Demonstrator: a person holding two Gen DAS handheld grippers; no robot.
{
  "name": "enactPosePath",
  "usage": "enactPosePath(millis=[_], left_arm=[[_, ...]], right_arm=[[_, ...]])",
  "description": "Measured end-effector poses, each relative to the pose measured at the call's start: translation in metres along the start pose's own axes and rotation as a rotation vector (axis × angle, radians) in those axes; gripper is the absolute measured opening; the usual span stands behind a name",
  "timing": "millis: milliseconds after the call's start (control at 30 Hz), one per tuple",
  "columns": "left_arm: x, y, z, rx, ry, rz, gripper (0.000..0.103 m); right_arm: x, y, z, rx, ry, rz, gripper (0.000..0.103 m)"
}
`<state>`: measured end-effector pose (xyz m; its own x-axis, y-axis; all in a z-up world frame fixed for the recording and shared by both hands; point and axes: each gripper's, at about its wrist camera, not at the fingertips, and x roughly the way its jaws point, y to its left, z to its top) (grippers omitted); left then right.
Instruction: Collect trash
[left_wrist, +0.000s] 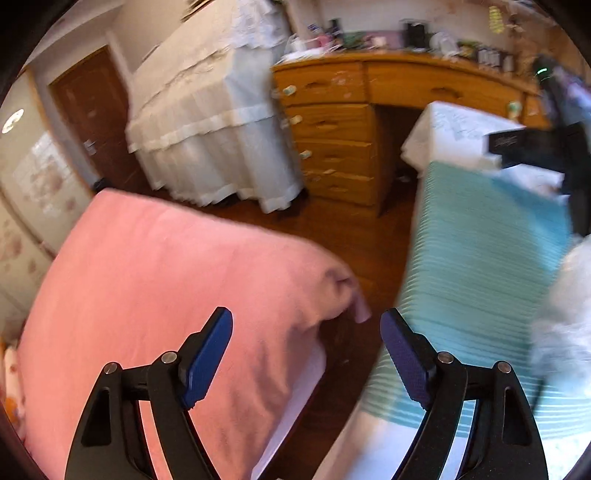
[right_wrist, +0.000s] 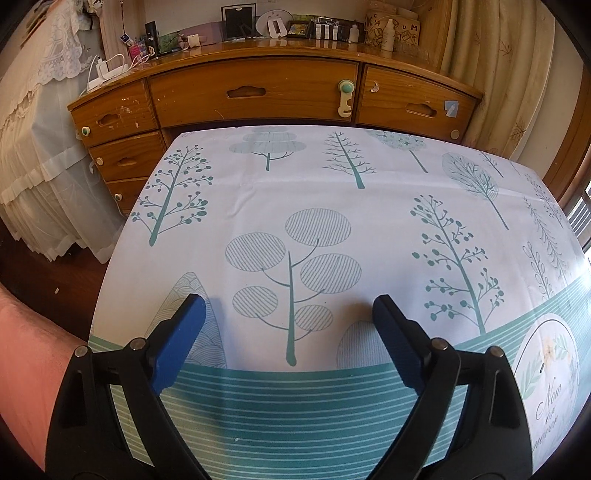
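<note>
Left gripper (left_wrist: 306, 328) – jaws wide, empty, above pink fabric cushion (left_wrist: 166, 280). Right gripper (right_wrist: 288, 314) – jaws wide, empty, over tree-printed white-and-teal tablecloth (right_wrist: 332, 206).

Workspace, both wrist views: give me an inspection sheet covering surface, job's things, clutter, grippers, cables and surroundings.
Surface: table under a tree-print cloth, teal stripes at the near edge.
Job's things: nothing seen; no trash visible on the cloth.
Clutter: frames, bottles and boxes on the desk top behind.
Grippers: left hand-held gripper open, empty, over the floor gap between the pink cover and the table; right hand-held gripper open, empty, over the cloth.
Cables: white charger leads at the desk's left end.
Surroundings: lace-draped furniture, door, curtain.
</note>
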<state>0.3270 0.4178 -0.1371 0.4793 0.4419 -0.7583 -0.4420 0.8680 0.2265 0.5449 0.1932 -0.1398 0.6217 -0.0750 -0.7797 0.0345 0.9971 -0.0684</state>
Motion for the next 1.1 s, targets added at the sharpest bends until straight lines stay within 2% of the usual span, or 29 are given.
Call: enactPosePath(millis=[133,333,433,467,600,800,867,967,1100], left_arm=[[0.008,0.016,-0.006,-0.092,0.021,0.045,0.084],[0.016,0.031,-0.022,-0.162,0.102,0.028,0.084],[0.012,0.037,-0.029,-0.193,0.069,0.008,0.084],[0.009,0.041,-0.030,-0.186,0.058,0.018,0.084],[-0.011,0.038,-0.035,-0.144,-0.009,-0.021,0.085],[-0.019,0.044,-0.035,-0.161,-0.025,-0.043,0.085],[-0.023,0.048,-0.032,-0.161,-0.043,-0.028,0.084],[-0.029,0.054,-0.023,-0.141,-0.058,0.034,0.083],[-0.055,0.078,0.003,-0.158,-0.036,0.040,0.081]], right_arm=[[0.002,0.003,0.001,0.000,0.000,0.000,0.090],[0.001,0.001,0.001,0.001,0.000,0.001,0.090],[-0.001,-0.001,-0.001,0.001,0.000,0.000,0.090],[-0.001,-0.002,-0.001,0.001,0.000,0.000,0.090],[0.000,-0.001,0.000,0.001,-0.001,0.001,0.090],[0.002,0.001,0.001,0.001,0.000,0.001,0.090],[0.002,0.001,0.001,0.002,0.000,0.001,0.090],[-0.001,-0.002,-0.001,0.002,-0.001,0.001,0.090],[0.001,0.000,0.000,0.002,-0.001,0.001,0.090]])
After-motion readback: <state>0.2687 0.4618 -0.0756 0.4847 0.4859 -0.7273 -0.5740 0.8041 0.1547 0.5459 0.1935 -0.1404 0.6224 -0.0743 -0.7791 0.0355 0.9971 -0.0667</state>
